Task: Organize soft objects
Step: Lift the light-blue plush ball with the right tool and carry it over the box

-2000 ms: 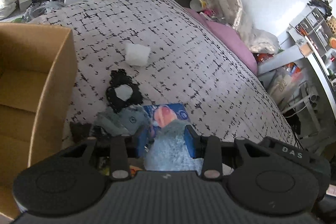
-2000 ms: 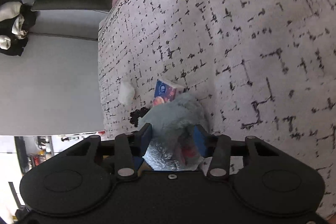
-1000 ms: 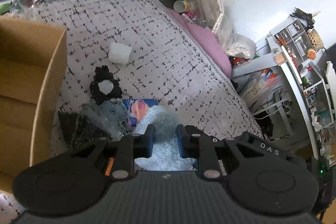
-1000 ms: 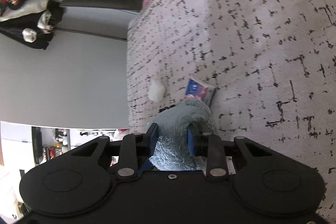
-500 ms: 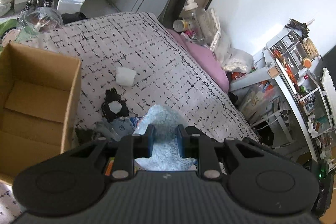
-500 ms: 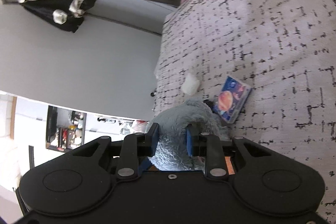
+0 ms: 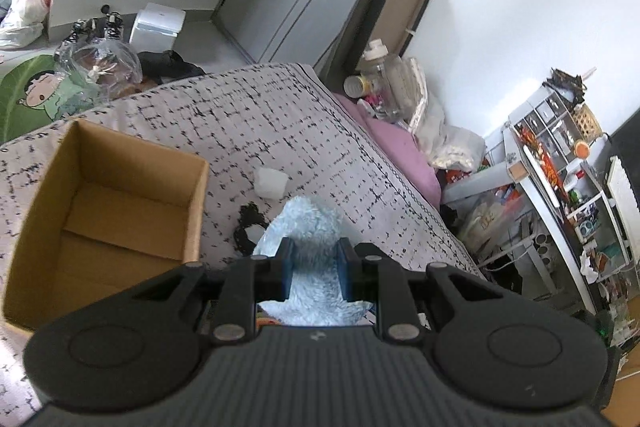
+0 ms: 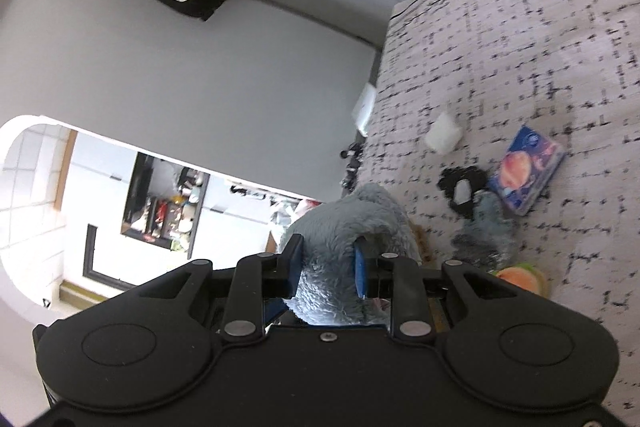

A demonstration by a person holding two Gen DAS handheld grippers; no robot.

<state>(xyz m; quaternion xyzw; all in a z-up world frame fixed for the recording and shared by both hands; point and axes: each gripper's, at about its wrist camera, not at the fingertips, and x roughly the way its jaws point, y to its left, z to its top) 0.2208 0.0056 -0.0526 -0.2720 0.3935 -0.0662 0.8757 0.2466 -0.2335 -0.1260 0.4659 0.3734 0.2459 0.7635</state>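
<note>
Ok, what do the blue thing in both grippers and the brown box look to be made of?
Blue plush item: long-pile fluffy fabric, matte; fuzzy fibres bulge around the left gripper and the right gripper. Probably synthetic fleece, though I can't confirm that.
Box: plain brown cardboard, matte, with thin walls and folded flaps inside.

Counting one fluffy blue plush (image 7: 310,227), one open cardboard box (image 7: 120,155), one white foam block (image 7: 272,182), one black lace piece (image 8: 460,193), one blue tissue pack (image 8: 526,175), one orange-and-green soft item (image 8: 520,277), one crumpled grey plastic bag (image 8: 486,227) lying on one patterned bedspread (image 7: 248,115).
</note>
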